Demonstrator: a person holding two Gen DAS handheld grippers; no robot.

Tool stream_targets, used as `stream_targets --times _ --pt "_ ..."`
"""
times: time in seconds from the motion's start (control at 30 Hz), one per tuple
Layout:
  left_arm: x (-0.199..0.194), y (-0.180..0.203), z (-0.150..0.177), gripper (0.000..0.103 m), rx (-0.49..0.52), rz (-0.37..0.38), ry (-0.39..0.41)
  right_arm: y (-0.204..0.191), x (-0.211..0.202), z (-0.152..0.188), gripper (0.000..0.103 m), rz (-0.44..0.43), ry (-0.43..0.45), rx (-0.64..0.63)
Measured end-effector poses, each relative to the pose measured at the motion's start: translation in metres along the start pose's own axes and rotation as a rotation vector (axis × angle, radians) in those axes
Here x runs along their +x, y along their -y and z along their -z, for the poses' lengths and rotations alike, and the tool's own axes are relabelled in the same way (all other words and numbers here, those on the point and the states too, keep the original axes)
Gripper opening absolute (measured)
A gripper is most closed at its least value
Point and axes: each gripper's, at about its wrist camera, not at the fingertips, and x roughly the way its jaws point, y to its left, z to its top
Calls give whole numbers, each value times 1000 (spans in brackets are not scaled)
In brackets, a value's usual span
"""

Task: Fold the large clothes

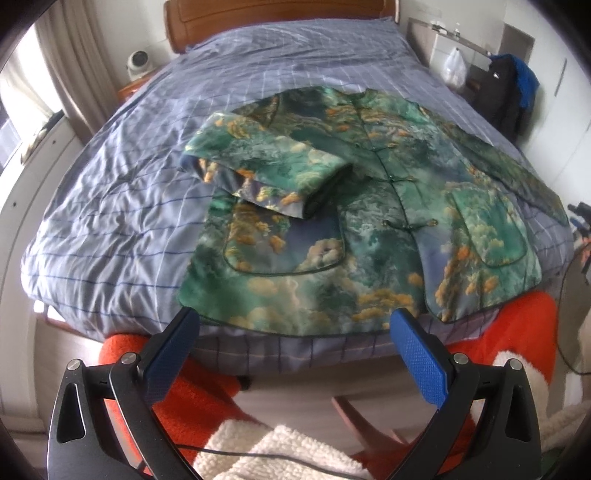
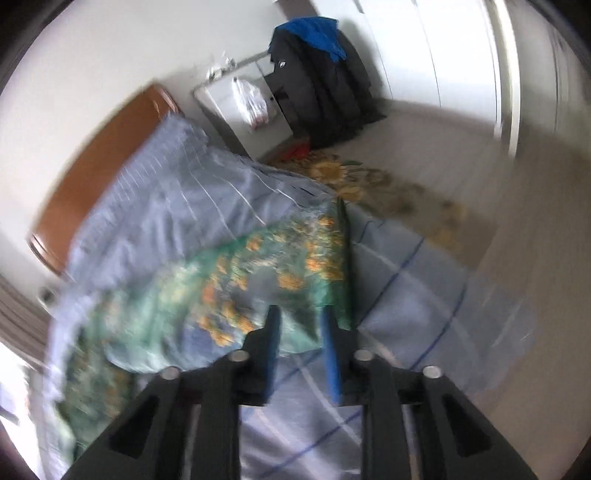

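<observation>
A green jacket with orange and cream cloud print (image 1: 332, 206) lies front up on the bed. Its left sleeve (image 1: 258, 173) is folded across the chest; the right sleeve (image 1: 517, 173) stretches out toward the bed's right edge. My left gripper (image 1: 295, 325) is open and empty, hovering off the foot of the bed just short of the jacket's hem. In the blurred right wrist view, my right gripper (image 2: 301, 321) is part open at the end of the outstretched sleeve (image 2: 295, 266), jaws close around its cuff edge; contact is unclear.
The bed has a blue checked cover (image 1: 110, 221) and a wooden headboard (image 1: 280, 14). An orange and white fleece (image 1: 207, 398) lies below the foot. Dark clothes (image 2: 317, 74) hang by a white cabinet. A flowered rug (image 2: 369, 184) lies on the floor.
</observation>
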Motion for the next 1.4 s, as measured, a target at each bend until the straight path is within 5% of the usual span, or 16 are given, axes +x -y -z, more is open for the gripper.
stream_targets --times 0.07,0.23,0.43,0.53,0.6,0.83,0.97,1.1,1.27,1.33,1.4 --pt "4 -6 0 103 -24 -4 -10 4 -8 -6 52 -55 34 52" --pt "16 -9 1 103 -61 20 -46 -7 -4 -16 52 -233 1 85" --pt "17 -10 6 103 -37 16 -43 13 4 -17 55 33 18 128" --pt "21 -8 6 102 -34 33 -58 14 26 -15 55 -7 -83 95" --pt "22 -4 5 103 -21 33 -56 7 36 -13 15 92 -124 20" --pt "25 -8 -18 103 25 -47 3 6 47 -11 14 189 -93 -54" --pt "28 -16 -59 103 64 -55 88 -3 16 0 69 218 -15 -93" --pt "72 17 -99 103 305 -37 102 -16 -35 23 71 129 72 -95" --pt "184 55 -109 102 518 -156 -15 -43 -76 71 73 -31 81 -113" --pt "208 53 -110 92 511 -186 -32 -57 -89 99 73 -72 79 -137" --pt "210 40 -115 49 435 -153 -43 -73 -102 129 74 -100 68 -179"
